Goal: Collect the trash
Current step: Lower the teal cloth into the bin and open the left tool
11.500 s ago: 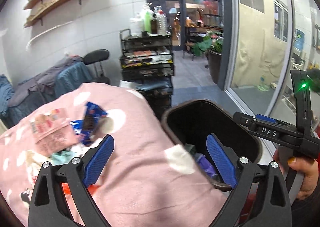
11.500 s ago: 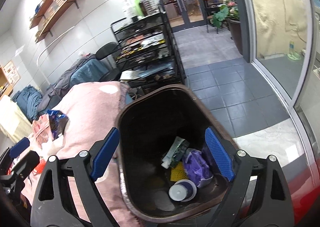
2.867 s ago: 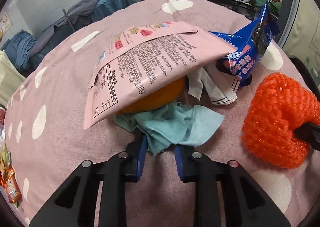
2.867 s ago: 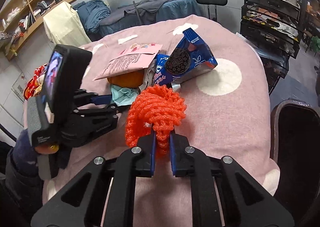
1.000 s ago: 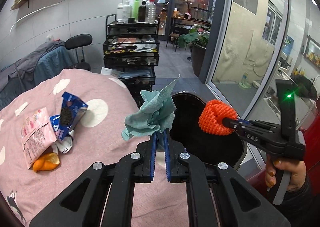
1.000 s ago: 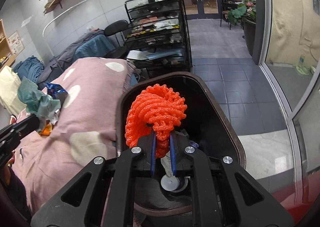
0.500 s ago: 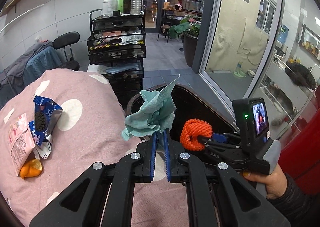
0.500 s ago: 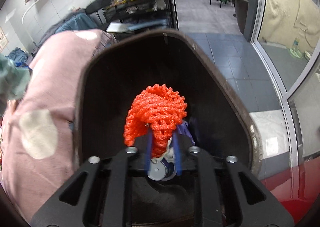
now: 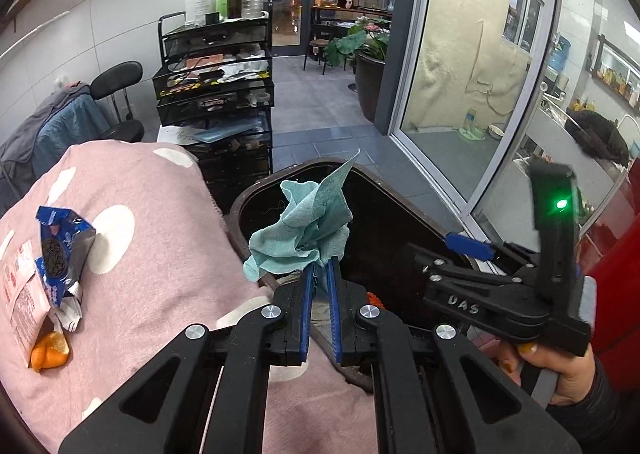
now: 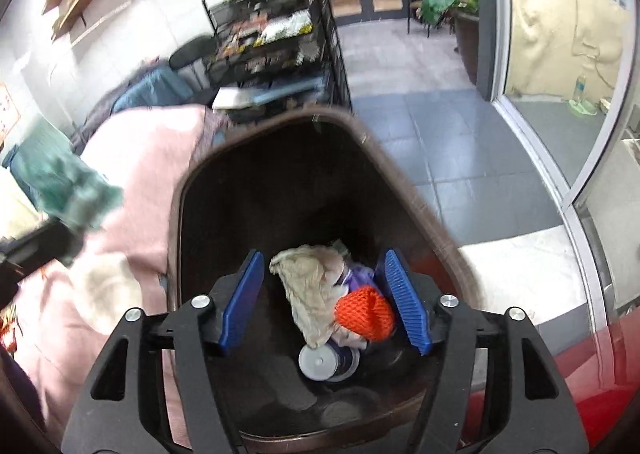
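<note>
Trash bin (image 10: 436,238): under both my claws, ready to receive.
Left claw (image 9: 319,282): I pinch teal cloth (image 9: 304,225) for dropping.
Right claw (image 10: 326,302): opening, empty; orange net (image 10: 366,314) lies inside.

Both grippers same build: black plastic linkage arms with triangular cutouts, silver round screw heads at the pivots. Left gripper (image 9: 320,274): two narrow blue ribbed pads at centre frame. Right gripper (image 10: 324,300): same blue ribbed pads (image 10: 404,302), lower centre. In the left view's right side, the right gripper's black body shows raised letters "DAS", a blue tab, and a upright black module with a green LED lit. Hand (image 9: 560,370) at lower right: dark sleeve, yellow nail polish.
</note>
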The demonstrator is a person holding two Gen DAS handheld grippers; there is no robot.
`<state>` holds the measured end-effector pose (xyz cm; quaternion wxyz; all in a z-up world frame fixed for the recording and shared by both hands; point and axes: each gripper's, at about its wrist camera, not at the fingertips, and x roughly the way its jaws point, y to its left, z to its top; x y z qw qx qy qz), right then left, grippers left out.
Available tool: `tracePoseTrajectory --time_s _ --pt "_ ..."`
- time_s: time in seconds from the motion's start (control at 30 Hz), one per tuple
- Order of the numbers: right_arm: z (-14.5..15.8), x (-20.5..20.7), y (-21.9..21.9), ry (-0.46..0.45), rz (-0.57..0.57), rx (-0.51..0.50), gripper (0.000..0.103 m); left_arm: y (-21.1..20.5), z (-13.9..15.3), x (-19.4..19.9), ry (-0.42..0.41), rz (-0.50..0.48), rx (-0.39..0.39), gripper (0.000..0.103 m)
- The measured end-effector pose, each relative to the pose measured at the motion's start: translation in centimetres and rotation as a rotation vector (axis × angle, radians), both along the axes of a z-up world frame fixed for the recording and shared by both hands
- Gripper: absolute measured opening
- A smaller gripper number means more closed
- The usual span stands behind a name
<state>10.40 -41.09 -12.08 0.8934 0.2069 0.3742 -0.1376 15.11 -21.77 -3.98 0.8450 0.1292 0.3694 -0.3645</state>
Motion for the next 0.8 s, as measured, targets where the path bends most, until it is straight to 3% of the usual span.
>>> tracePoseTrajectory --time_s 0.23,0.63,0.7,0.8 --pt "2.4 -1.6 -1.8 -0.073 -0.101 0.003 0.07 -2.6 -0.8 0.5 0.027 -0.044 0.035 0.009" --pt "2.6 -2.5 -4.1 -0.06 -0.163 0.026 0.071 -6.0 -3.1 0.7 0.067 -0.102 0.126 0.009" --pt "2.6 -2.7 -4.4 -0.057 -0.167 0.029 0.072 -6.2 -3.6 0.7 0.07 -0.105 0.145 0.013" --pt "2.5 -2.9 -4.5 -0.057 -0.176 0.03 0.077 -6.2 -4.1 0.9 0.086 -0.102 0.154 0.044"
